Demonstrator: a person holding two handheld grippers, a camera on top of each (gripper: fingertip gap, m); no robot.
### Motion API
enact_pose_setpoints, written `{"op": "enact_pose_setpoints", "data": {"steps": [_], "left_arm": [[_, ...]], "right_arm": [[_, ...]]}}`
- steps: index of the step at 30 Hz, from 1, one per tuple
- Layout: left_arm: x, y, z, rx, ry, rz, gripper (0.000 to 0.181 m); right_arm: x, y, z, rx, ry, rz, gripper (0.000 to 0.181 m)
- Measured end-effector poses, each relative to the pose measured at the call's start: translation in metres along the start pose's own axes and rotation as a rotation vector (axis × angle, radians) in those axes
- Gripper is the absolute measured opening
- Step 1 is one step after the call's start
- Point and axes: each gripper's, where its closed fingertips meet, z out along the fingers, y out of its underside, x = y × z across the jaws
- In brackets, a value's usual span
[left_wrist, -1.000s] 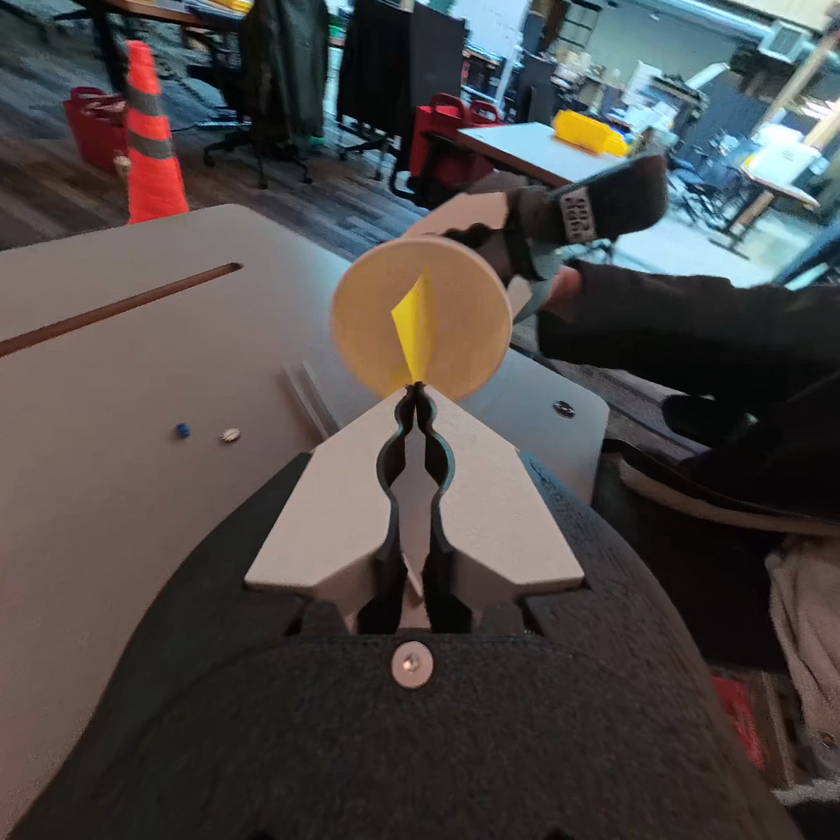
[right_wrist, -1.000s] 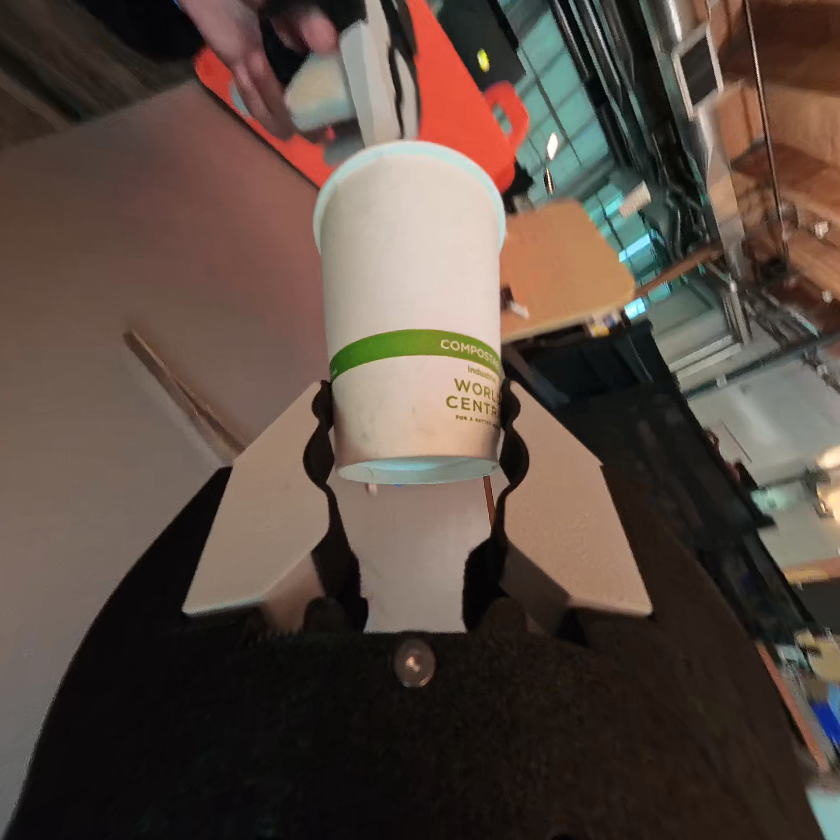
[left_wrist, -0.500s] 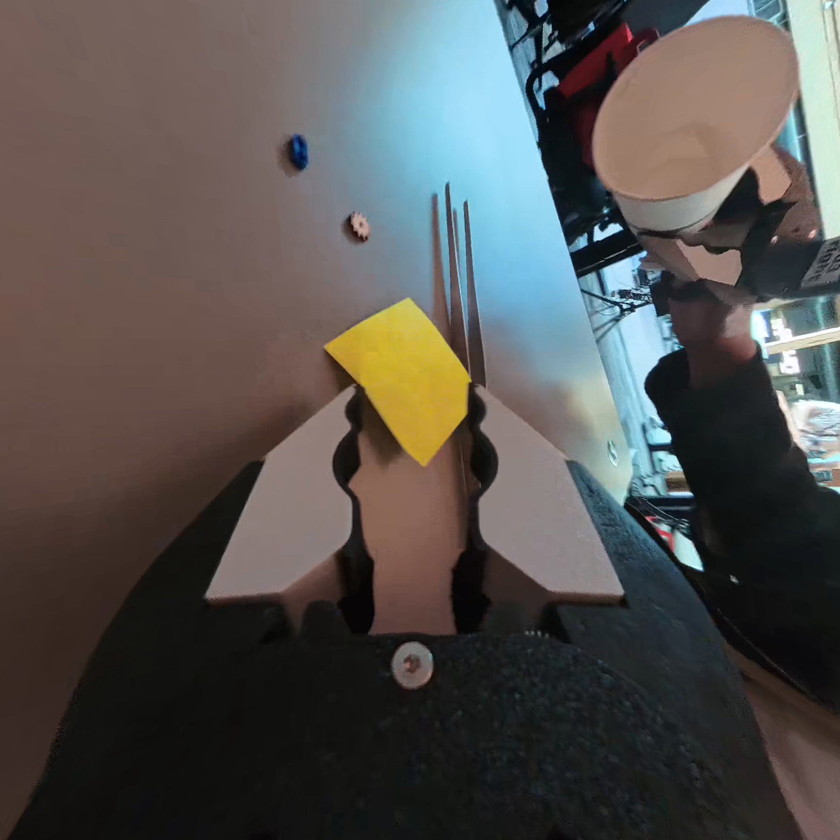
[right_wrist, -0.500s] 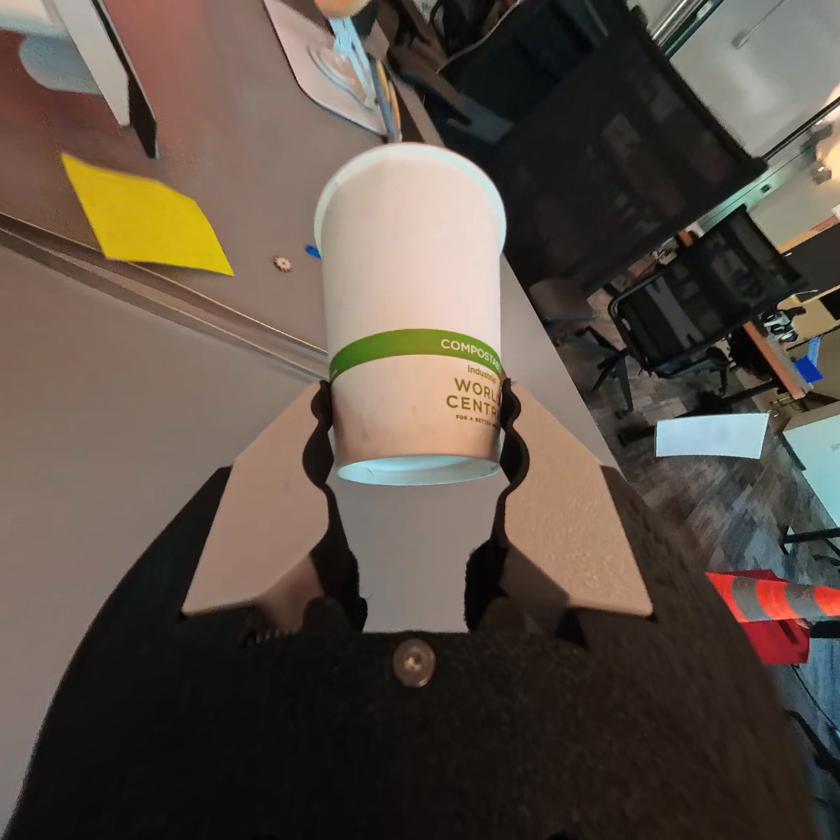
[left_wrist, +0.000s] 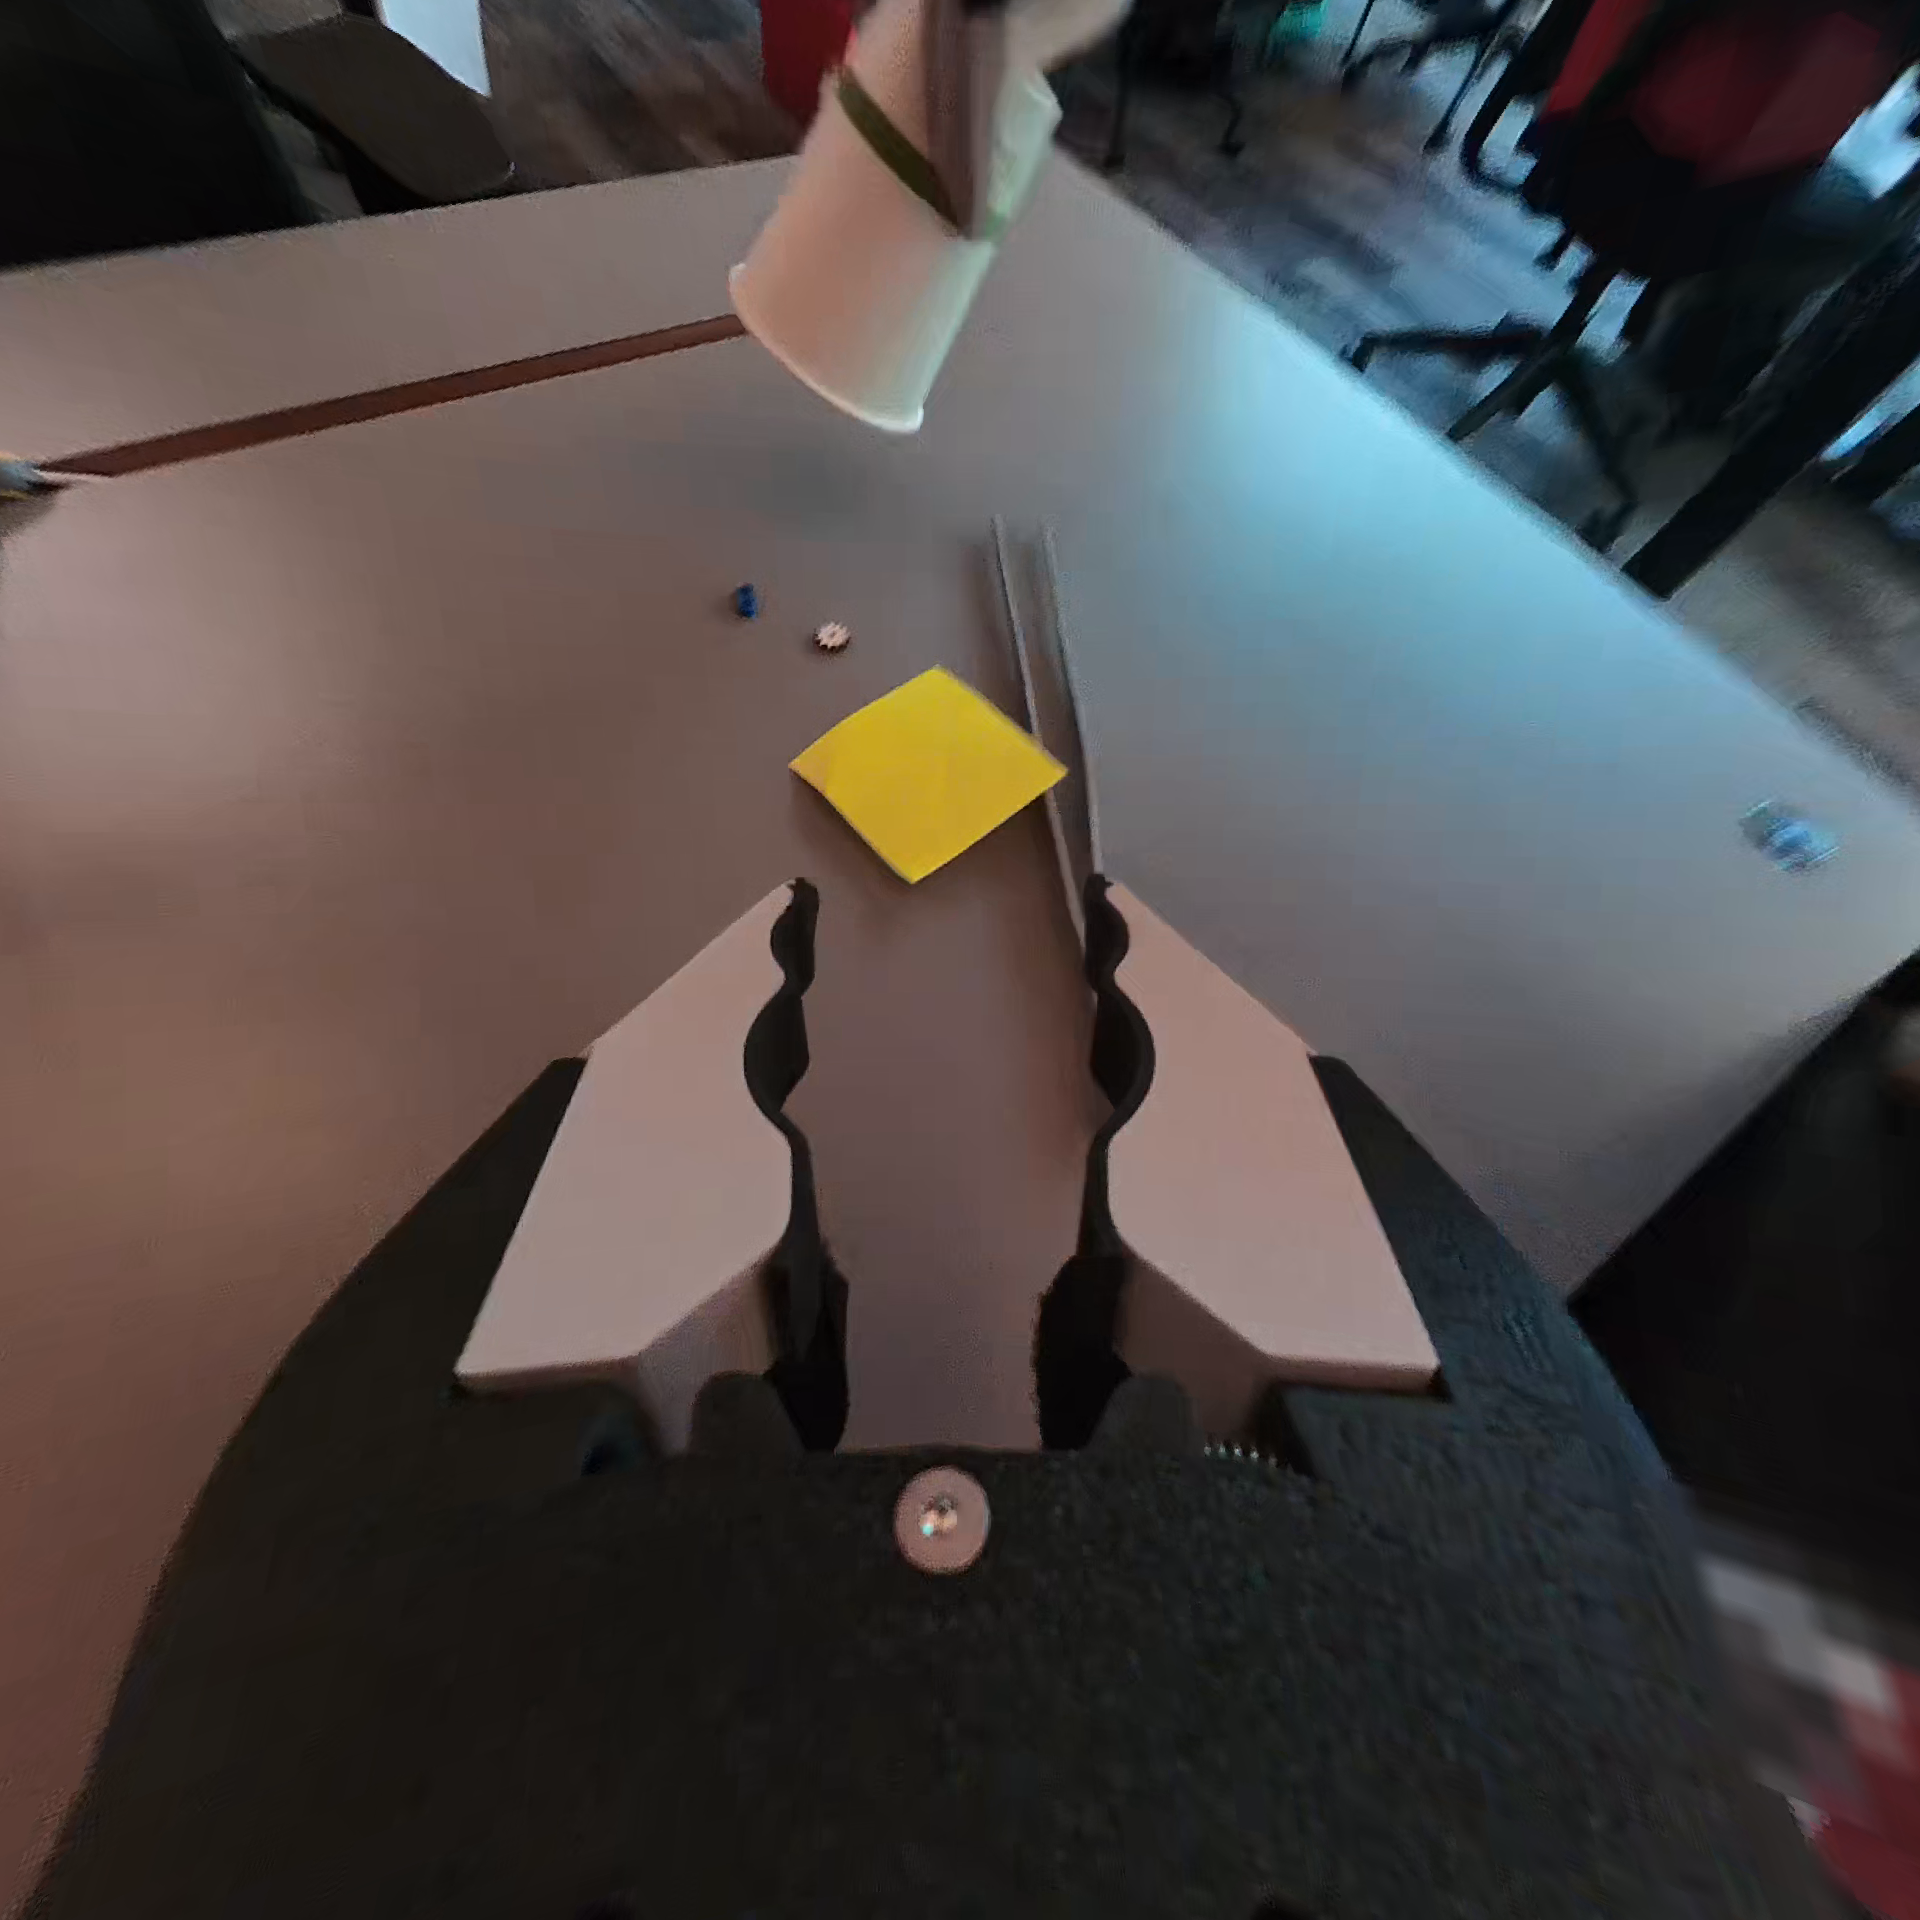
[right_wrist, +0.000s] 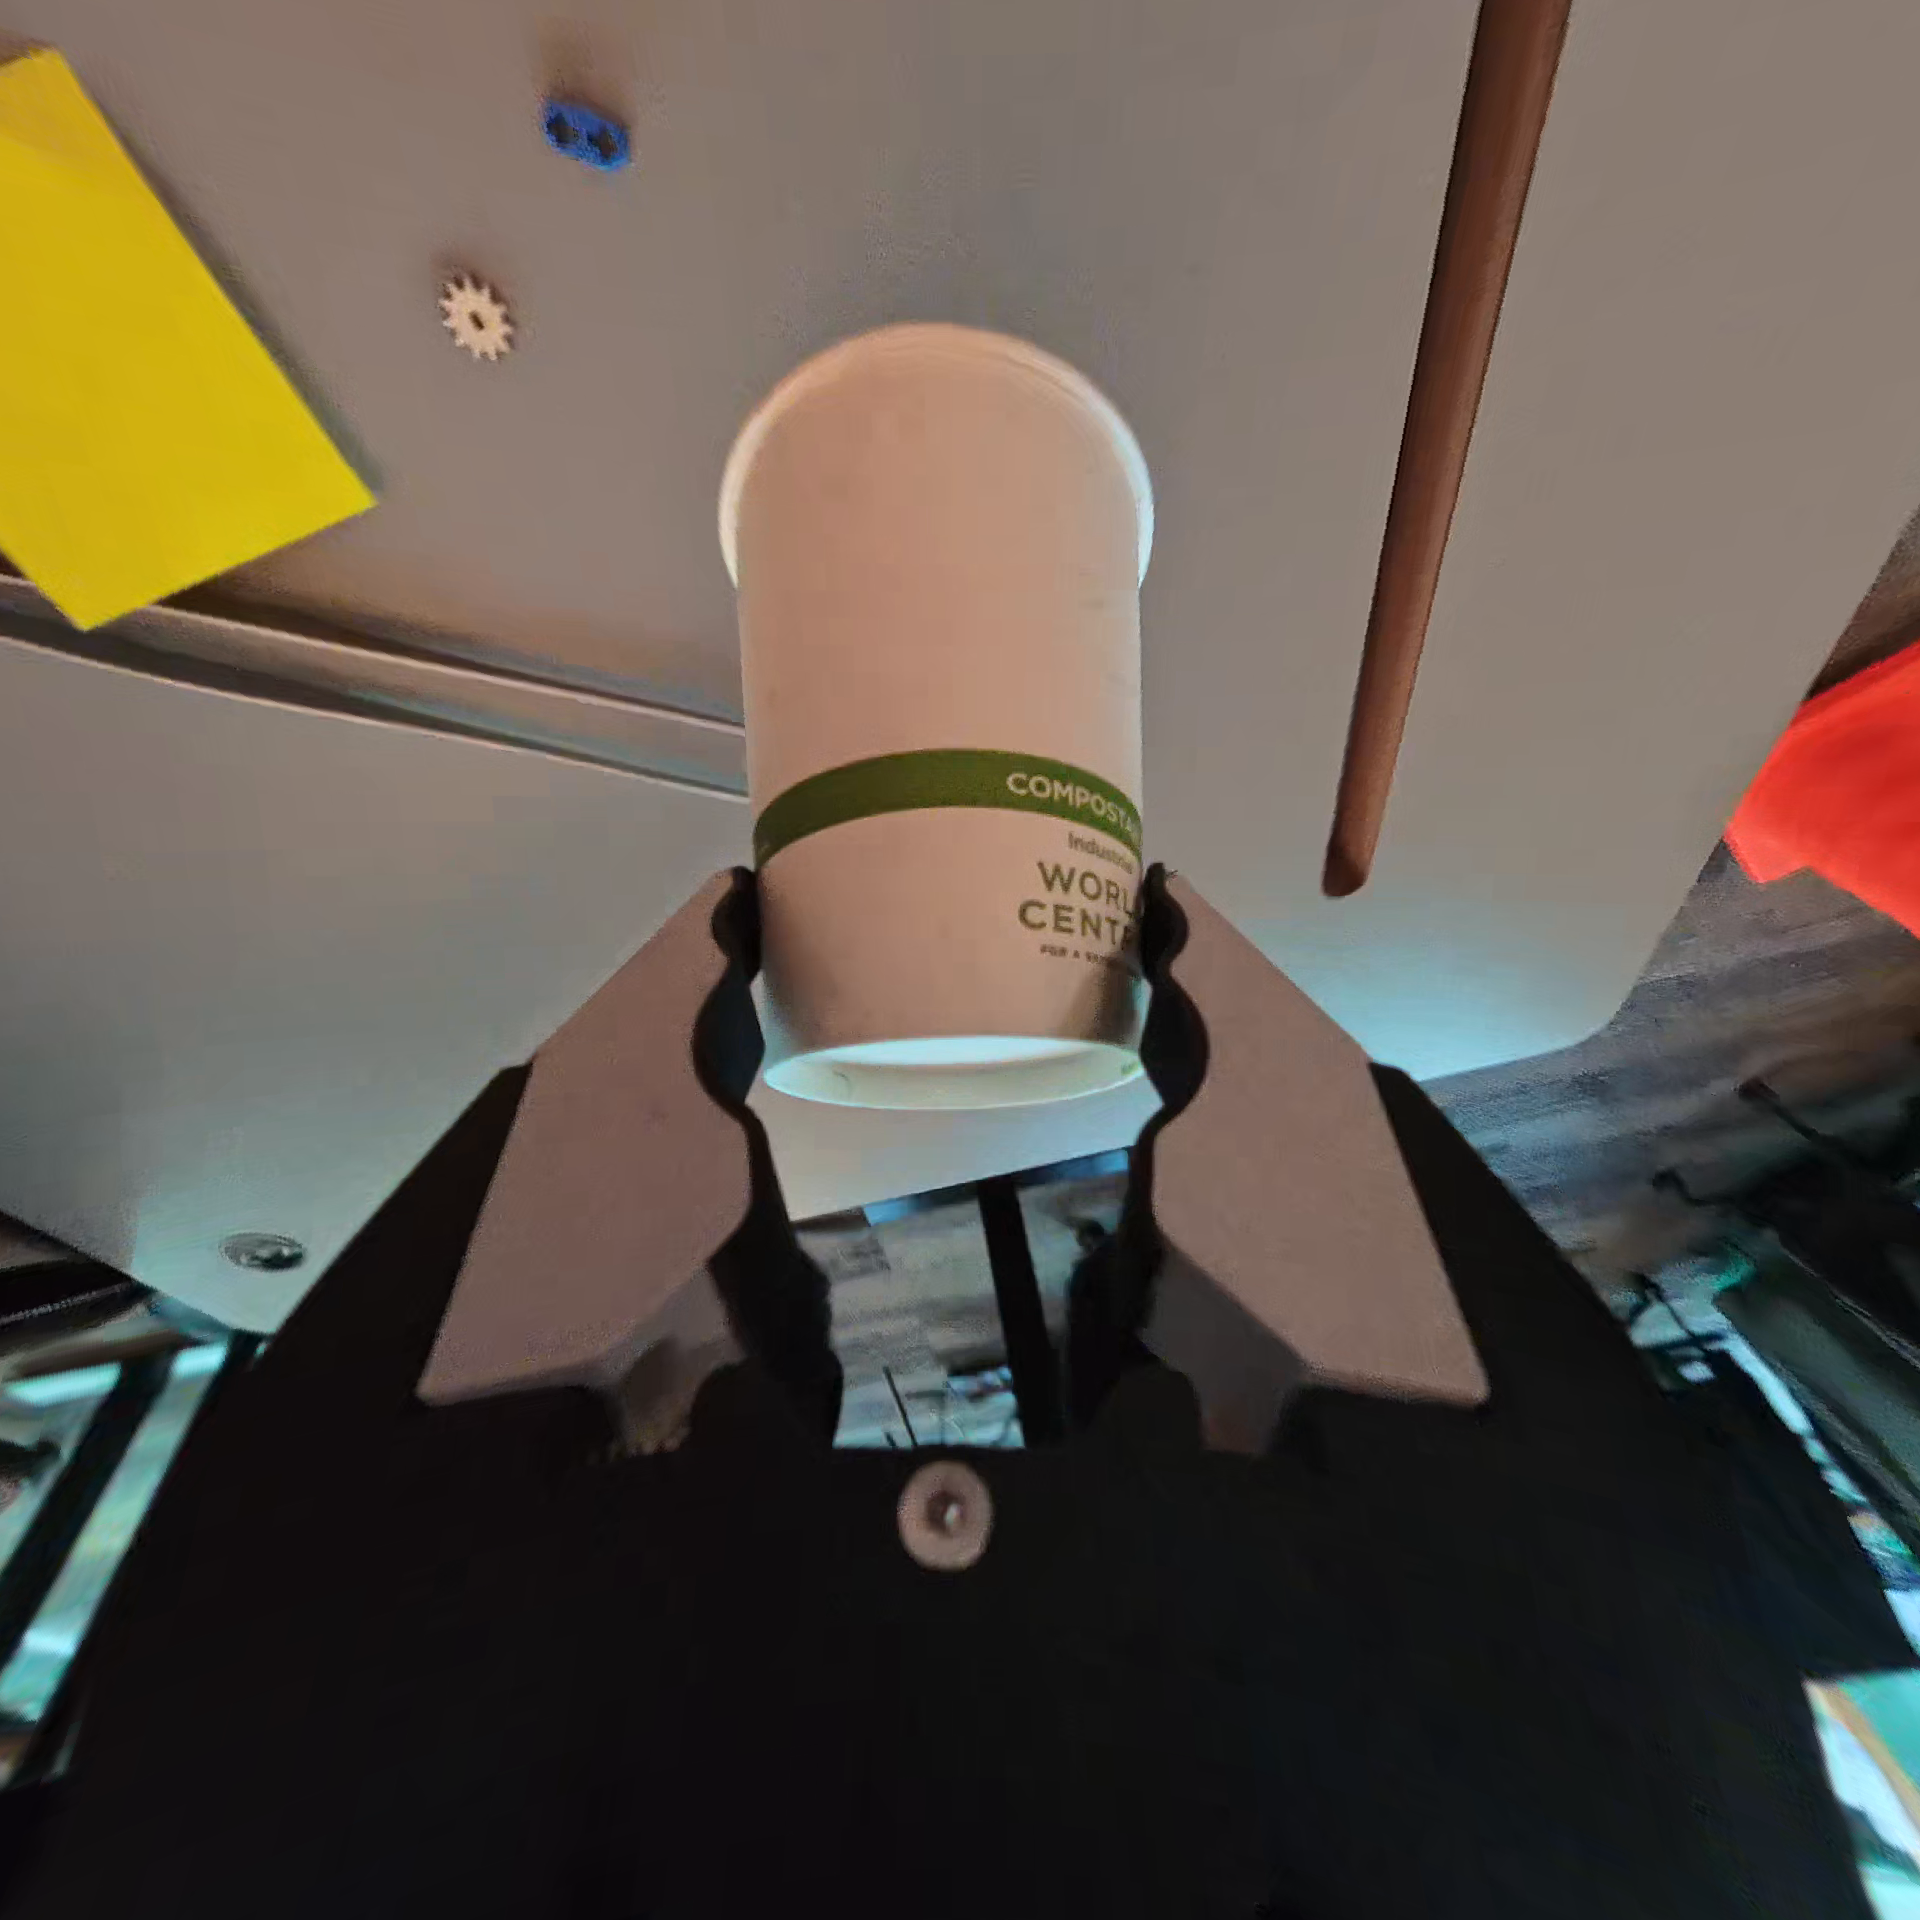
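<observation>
My right gripper (right_wrist: 945, 883) is shut on a white paper cup (right_wrist: 935, 686) with a green band, held by its base with the mouth pointing down at the table. The cup also shows in the left wrist view (left_wrist: 873, 281), tipped over above the table. My left gripper (left_wrist: 945, 894) is open and empty, a little above the table, just short of a yellow sticky note (left_wrist: 928, 771) that lies flat. The note also shows in the right wrist view (right_wrist: 135, 395) at the left. A small blue piece (left_wrist: 744, 601) and a small white gear (left_wrist: 831, 636) lie beyond the note.
The grey table (left_wrist: 364, 831) has a seam (left_wrist: 1044, 707) beside the note and a long brown slot (left_wrist: 395, 400) farther off. A screw head (left_wrist: 1785, 834) sits near the right edge. Chairs and dark floor lie beyond. An orange object (right_wrist: 1839, 790) shows at the right. My hands' fingertips stand some 30 centimeters from each other. The small white gear (left_wrist: 831, 636) lies some 15 centimeters from my right tips, 25 centimeters from my left tips. The small blue piece (left_wrist: 744, 601) is about 15 centimeters from my right fingertips and 25 centimeters from my left. The yellow sticky note (left_wrist: 928, 771) sits 15 centimeters or so from the ends of my left fingers.
My left gripper let go of the yellow note, which now lies flat on the table, and drew back open. My right gripper turned the cup over, mouth down above the table.
</observation>
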Motion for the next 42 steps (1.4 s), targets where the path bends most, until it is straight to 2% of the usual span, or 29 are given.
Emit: {"op": "enact_pose_setpoints", "data": {"steps": [2, 4, 5, 7, 10, 13, 15, 17, 18, 19, 20, 22, 24, 26, 28, 30, 32, 33, 37, 40, 42], "left_arm": [[-0.004, 0.018, 0.011, -0.071, -0.056, 0.13, 0.052], [-0.008, 0.026, 0.02, -0.119, -0.062, 0.169, 0.053], [-0.008, 0.025, 0.024, -0.102, -0.042, 0.148, 0.053], [-0.011, 0.009, 0.032, -0.025, 0.036, 0.049, 0.053], [-0.032, -0.035, 0.043, 0.09, 0.178, -0.195, 0.054], [-0.054, -0.091, 0.05, 0.19, 0.28, -0.318, 0.061], [-0.055, -0.122, 0.051, 0.261, 0.313, -0.314, 0.061], [-0.047, -0.137, 0.055, 0.281, 0.375, -0.372, 0.064], [-0.039, -0.142, 0.057, 0.299, 0.441, -0.427, 0.078], [-0.033, -0.144, 0.062, 0.314, 0.481, -0.457, 0.098], [-0.03, -0.143, 0.069, 0.333, 0.474, -0.446, 0.104], [-0.016, -0.145, 0.081, 0.367, 0.448, -0.355, 0.118], [-0.001, -0.145, 0.096, 0.339, 0.428, -0.302, 0.121], [-0.004, -0.154, 0.101, 0.374, 0.394, -0.332, 0.111], [-0.008, -0.159, 0.102, 0.387, 0.421, -0.387, 0.103], [-0.01, -0.156, 0.11, 0.359, 0.408, -0.366, 0.099], [-0.018, -0.155, 0.122, 0.332, 0.355, -0.294, 0.098], [-0.027, -0.156, 0.13, 0.315, 0.313, -0.244, 0.098], [-0.083, -0.142, 0.186, 0.158, 0.119, -0.018, 0.098], [-0.112, -0.146, 0.224, 0.159, 0.119, -0.012, 0.099], [-0.132, -0.146, 0.245, 0.169, 0.094, -0.001, 0.099]], "right_arm": [[0.008, -0.018, 0.008, -0.021, -0.007, -0.061, 0.073], [0.008, -0.033, 0.013, 0.088, -0.058, -0.073, 0.072], [-0.004, -0.043, 0.011, 0.202, -0.156, -0.061, 0.072], [-0.033, -0.067, -0.008, 0.548, -0.326, -0.106, 0.072], [-0.065, -0.078, -0.052, 1.038, -0.415, -0.177, 0.072], [-0.081, -0.071, -0.097, 1.516, -0.291, -0.188, 0.073], [-0.087, -0.062, -0.102, 1.629, -0.173, -0.163, 0.073], [-0.087, -0.053, -0.105, 1.724, 0.002, -0.119, 0.073], [-0.086, -0.045, -0.11, 1.795, 0.067, -0.072, 0.073], [-0.087, -0.039, -0.112, 1.858, 0.07, -0.006, 0.073], [-0.094, -0.037, -0.111, 1.898, 0.001, 0.04, 0.073], [-0.11, -0.042, -0.101, 1.909, -0.165, 0.105, 0.074], [-0.124, -0.051, -0.094, 1.913, -0.205, 0.102, 0.073], [-0.138, -0.061, -0.087, 1.852, -0.227, 0.053, 0.074], [-0.134, -0.059, -0.089, 1.878, -0.227, 0.094, 0.074], [-0.129, -0.061, -0.08, 1.827, -0.222, 0.115, 0.074], [-0.116, -0.057, -0.065, 1.742, -0.181, 0.175, 0.095], [-0.109, -0.051, -0.057, 1.694, -0.165, 0.201, 0.101], [-0.087, -0.002, -0.033, 1.54, -0.048, 0.33, 0.1], [-0.107, 0.036, -0.028, 1.491, -0.078, 0.449, 0.098], [-0.135, 0.056, -0.026, 1.474, -0.147, 0.545, 0.094]]}}
